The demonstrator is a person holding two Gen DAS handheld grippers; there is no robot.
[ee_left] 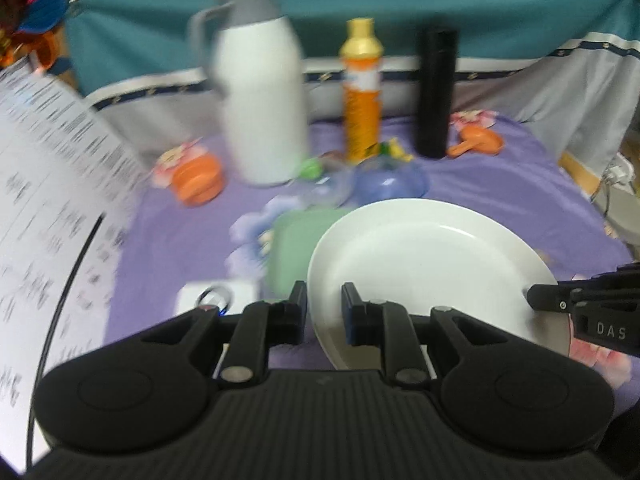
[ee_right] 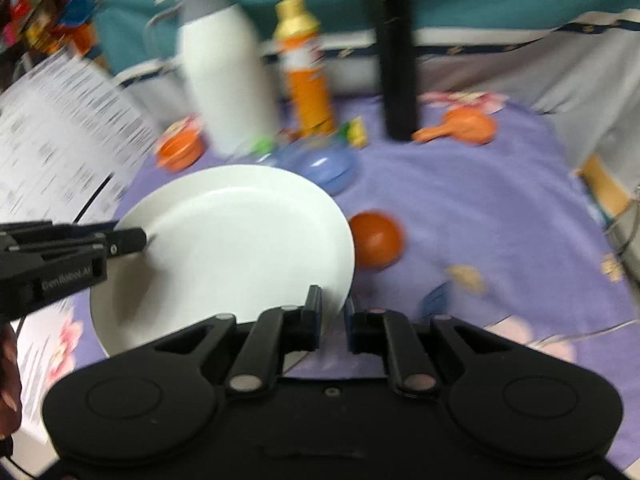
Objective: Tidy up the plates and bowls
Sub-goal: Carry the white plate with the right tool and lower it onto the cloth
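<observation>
A large white plate point(ee_left: 428, 264) is held tilted above the purple cloth. My left gripper point(ee_left: 324, 312) is shut on its left rim, and my right gripper point(ee_right: 333, 320) is shut on its right rim; the plate also shows in the right wrist view point(ee_right: 236, 248). Each gripper shows in the other's view, the right one point(ee_left: 536, 298) and the left one point(ee_right: 140, 240). A green plate point(ee_left: 296, 244) lies under the white one. A blue bowl point(ee_right: 324, 164) sits behind, an orange bowl point(ee_right: 376, 240) lies to the right.
A white thermos point(ee_left: 260, 104), an orange bottle point(ee_left: 362, 92) and a black flask point(ee_left: 434, 92) stand at the back. An orange lidded cup point(ee_left: 196, 178) and an orange scoop point(ee_left: 478, 142) lie near them. A printed sheet point(ee_left: 48, 184) stands at the left.
</observation>
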